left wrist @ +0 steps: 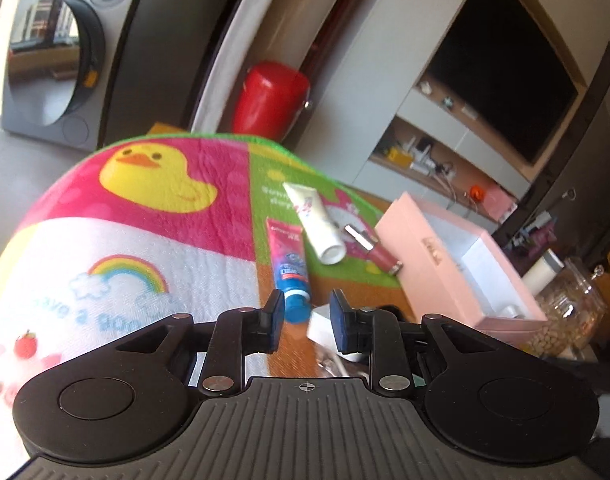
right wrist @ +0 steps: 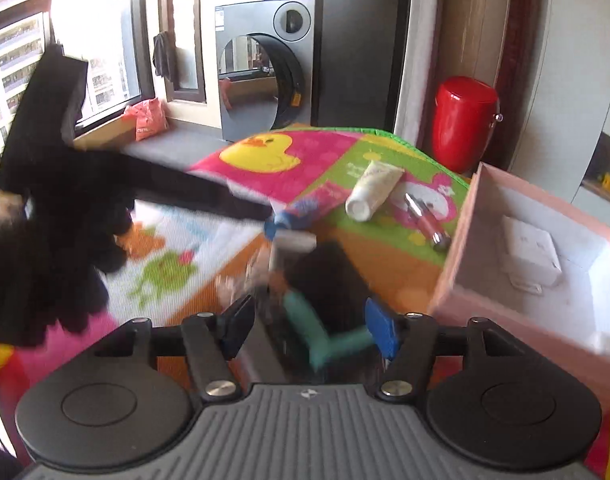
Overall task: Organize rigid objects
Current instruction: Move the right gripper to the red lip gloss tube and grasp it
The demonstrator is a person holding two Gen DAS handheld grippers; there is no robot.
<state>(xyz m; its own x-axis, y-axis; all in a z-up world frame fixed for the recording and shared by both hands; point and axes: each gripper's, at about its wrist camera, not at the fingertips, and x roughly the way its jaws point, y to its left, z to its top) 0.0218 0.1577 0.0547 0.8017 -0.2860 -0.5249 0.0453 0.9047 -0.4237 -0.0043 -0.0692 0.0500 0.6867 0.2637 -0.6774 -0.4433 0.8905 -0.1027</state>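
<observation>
Toothpaste tube point(left wrist: 291, 270) lies just beyond the narrowly parted, empty left tongs point(left wrist: 307, 316).

From the left wrist we look low and close across the cartoon mat point(left wrist: 145, 216) toward the television point(left wrist: 505, 76); from the right wrist, toward the washing machine point(right wrist: 265, 68). We see the pink box point(left wrist: 445, 264) in both.

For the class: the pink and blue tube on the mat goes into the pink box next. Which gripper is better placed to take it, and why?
Probably the left gripper: its jaws sit right at the tube's blue cap. The right gripper hangs farther back, over blurred items, nearer the pink box.
</observation>
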